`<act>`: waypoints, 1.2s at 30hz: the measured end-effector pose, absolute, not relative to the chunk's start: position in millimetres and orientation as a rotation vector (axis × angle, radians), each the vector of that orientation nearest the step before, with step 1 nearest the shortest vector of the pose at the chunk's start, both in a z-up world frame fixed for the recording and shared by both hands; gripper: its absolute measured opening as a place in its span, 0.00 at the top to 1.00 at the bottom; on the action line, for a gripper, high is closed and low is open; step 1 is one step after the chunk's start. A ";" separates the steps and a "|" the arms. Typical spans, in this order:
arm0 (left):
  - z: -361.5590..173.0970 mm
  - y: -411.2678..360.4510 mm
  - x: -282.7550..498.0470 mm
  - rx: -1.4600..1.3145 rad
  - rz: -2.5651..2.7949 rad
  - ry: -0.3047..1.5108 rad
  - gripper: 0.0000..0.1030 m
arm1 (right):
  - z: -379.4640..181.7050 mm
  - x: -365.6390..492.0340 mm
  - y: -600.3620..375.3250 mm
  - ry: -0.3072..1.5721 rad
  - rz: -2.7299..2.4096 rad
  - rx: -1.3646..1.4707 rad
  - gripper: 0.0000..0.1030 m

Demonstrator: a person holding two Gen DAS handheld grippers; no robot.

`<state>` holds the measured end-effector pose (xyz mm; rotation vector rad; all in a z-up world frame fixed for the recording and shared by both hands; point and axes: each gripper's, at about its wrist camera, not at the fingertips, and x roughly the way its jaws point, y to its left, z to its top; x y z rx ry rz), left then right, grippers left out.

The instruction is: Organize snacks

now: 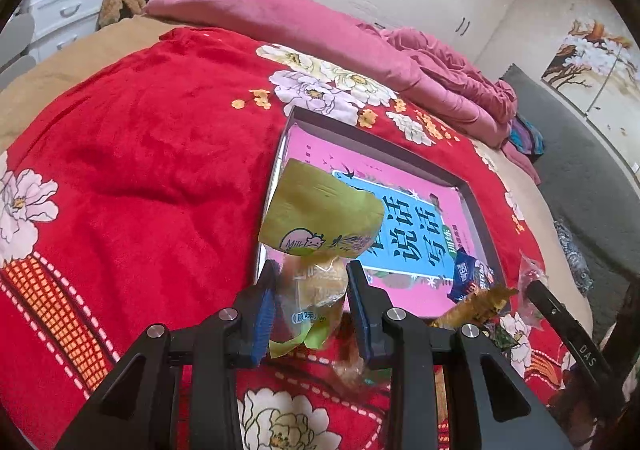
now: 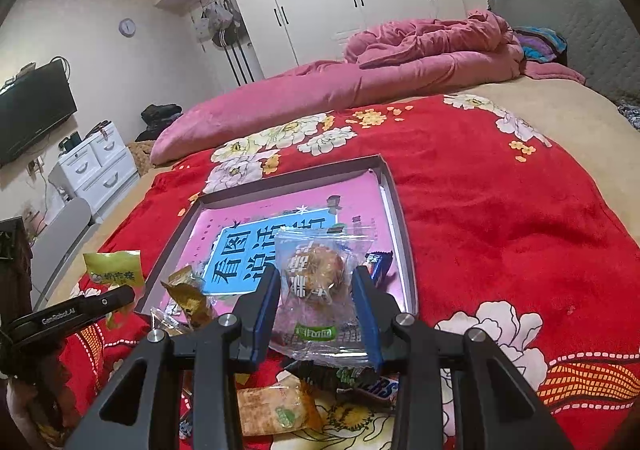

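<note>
My left gripper (image 1: 311, 290) is shut on a green-yellow cake packet (image 1: 320, 209) and holds it above the near left edge of the grey tray (image 1: 376, 137). The packet also shows in the right wrist view (image 2: 114, 268). My right gripper (image 2: 316, 286) is shut on a clear-wrapped pastry (image 2: 314, 274) above the tray's (image 2: 394, 193) near right part. The tray has a pink and blue book cover as its floor. A blue snack bar (image 1: 466, 278) lies in the tray's near corner, and it shows in the right wrist view (image 2: 378, 264).
Loose snacks lie on the red floral blanket (image 2: 500, 217) near the tray: an orange wrapped biscuit (image 2: 276, 408), a Snickers bar (image 2: 372, 384), a yellow-brown packet (image 2: 190, 296). A pink quilt (image 2: 360, 85) is heaped behind. White wardrobes stand at the back.
</note>
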<state>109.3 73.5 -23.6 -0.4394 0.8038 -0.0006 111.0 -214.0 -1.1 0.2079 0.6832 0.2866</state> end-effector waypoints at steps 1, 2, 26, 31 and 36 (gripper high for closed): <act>-24.2 73.0 111.3 -0.440 -0.004 0.805 0.66 | -1.6 111.7 -214.4 0.683 0.283 0.208 0.63; -24.5 72.4 112.9 -0.439 -0.006 0.806 0.66 | -2.0 112.5 -214.9 0.683 0.281 0.210 0.63; -39.9 60.2 137.5 -0.437 -0.048 0.860 0.66 | -8.6 127.2 -212.0 0.691 0.280 0.223 0.63; -42.8 58.8 140.0 -0.445 -0.050 0.872 0.66 | -10.0 131.7 -207.3 0.695 0.283 0.222 0.63; -45.6 58.8 143.6 -0.449 -0.061 0.878 0.66 | -13.0 136.2 -203.5 0.704 0.284 0.219 0.63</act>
